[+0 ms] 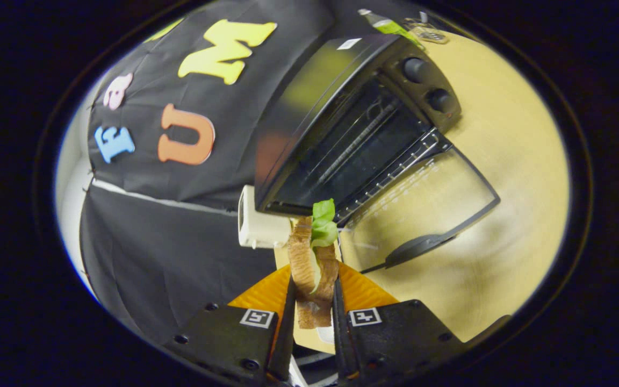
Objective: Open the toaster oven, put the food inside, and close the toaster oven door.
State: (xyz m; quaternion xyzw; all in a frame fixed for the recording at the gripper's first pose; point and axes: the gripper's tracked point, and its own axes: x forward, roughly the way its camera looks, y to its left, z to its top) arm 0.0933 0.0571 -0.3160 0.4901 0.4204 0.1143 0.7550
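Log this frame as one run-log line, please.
stage: carrying food to oven | gripper: shut on sandwich | toaster oven: door open, lying flat | sandwich: just short of opening, not yet inside

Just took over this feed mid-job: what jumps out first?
A sandwich with a green leaf sticking out, clamped between the gripper fingers. Just beyond it stands the black toaster oven, its glass door dropped fully open onto the wooden table, rack showing inside. A small white box sits against the oven's near corner.
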